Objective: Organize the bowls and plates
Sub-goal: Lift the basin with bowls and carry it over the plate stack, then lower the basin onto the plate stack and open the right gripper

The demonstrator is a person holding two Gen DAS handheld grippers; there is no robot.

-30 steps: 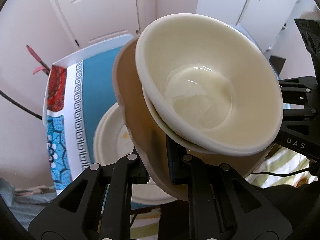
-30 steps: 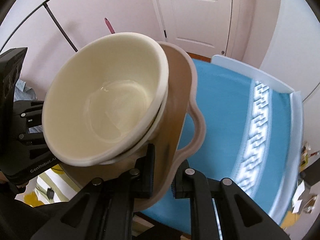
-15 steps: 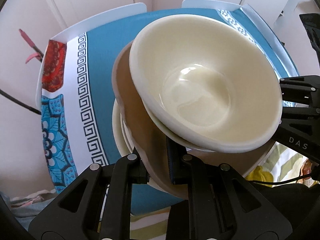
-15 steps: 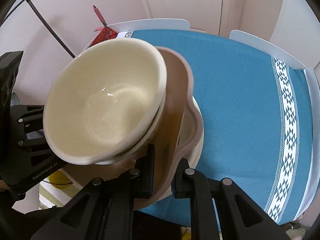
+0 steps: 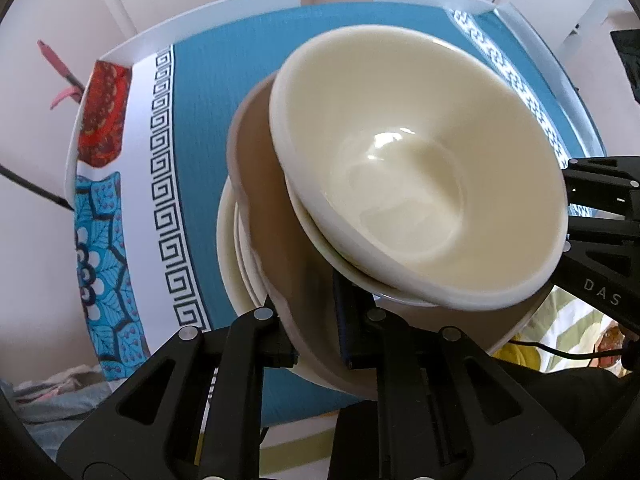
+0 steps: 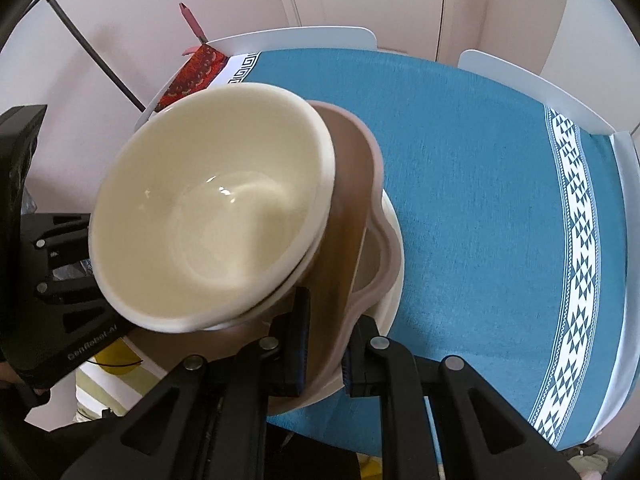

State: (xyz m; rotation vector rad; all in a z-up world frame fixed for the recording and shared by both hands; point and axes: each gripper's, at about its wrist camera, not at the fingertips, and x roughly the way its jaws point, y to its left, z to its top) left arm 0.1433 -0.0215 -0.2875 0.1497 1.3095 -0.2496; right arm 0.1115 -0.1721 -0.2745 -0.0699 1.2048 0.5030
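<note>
Left wrist view: left tongs [image 5: 316,340] and right tongs [image 6: 324,344] each pinching tan plate [image 5: 276,240] carrying cream bowls [image 5: 420,184]; stack lowered onto cream plate [image 5: 230,256] on surface [image 6: 480,168], release next

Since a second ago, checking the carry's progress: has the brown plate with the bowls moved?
Yes. The brown plate, clamped by both grippers with the bowls on it, has come down over the blue tablecloth, onto the cream plates.

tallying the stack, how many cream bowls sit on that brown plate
2, nested: the top cream bowl sits inside a second bowl, of which only the rim shows. Both rest on the brown plate. More could be hidden beneath.
</note>
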